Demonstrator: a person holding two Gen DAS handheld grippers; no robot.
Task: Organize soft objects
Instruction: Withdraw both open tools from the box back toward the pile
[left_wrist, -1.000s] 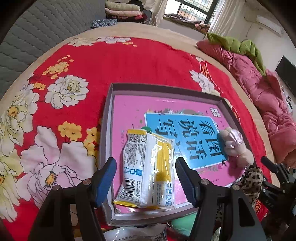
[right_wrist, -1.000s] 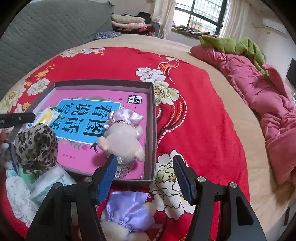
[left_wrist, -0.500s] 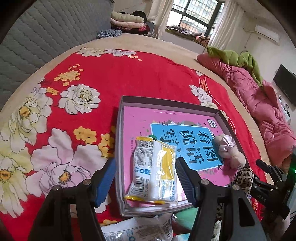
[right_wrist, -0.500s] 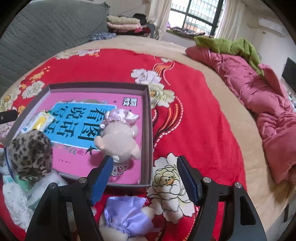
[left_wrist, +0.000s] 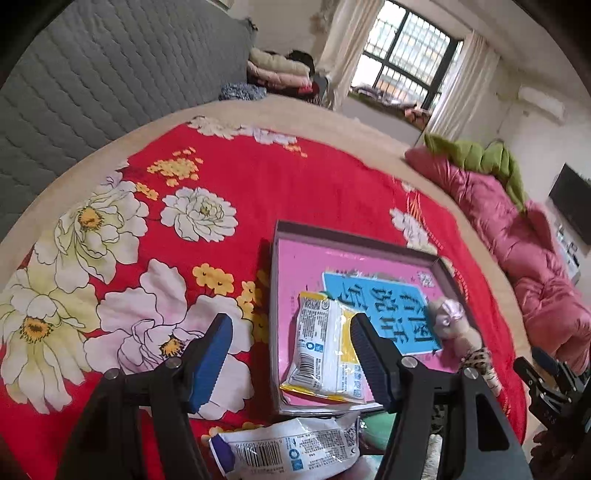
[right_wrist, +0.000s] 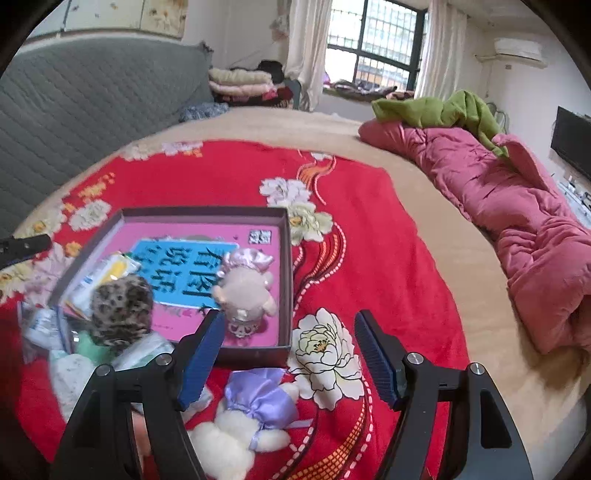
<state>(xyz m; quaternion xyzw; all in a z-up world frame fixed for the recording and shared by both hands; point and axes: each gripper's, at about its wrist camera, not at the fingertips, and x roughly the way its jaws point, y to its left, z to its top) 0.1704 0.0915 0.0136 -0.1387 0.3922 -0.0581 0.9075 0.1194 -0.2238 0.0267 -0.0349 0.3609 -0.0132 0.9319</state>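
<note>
A shallow grey box with a pink and blue printed bottom (left_wrist: 291, 266) (right_wrist: 166, 230) lies on the red floral blanket. In it lie a white and yellow packet (left_wrist: 325, 354) (right_wrist: 99, 273) and a pink plush toy with a bow (left_wrist: 448, 321) (right_wrist: 245, 288). A leopard-print soft toy (right_wrist: 120, 310) leans at the box's near edge. A white plush in a lilac dress (right_wrist: 247, 417) lies in front of the box. My left gripper (left_wrist: 291, 358) is open and empty above the box's left edge. My right gripper (right_wrist: 288, 354) is open and empty above the box's near right corner.
A white and purple packet (left_wrist: 291, 446) and green and white soft items (right_wrist: 85, 354) lie before the box. A pink quilt (right_wrist: 517, 221) with a green cloth (right_wrist: 436, 110) runs along the right. A grey padded headboard (left_wrist: 92, 81) is at the left.
Both grippers have pulled back and risen from the box. The left one has shifted left, off the yellow packet. Both stay open and nothing was taken.
</note>
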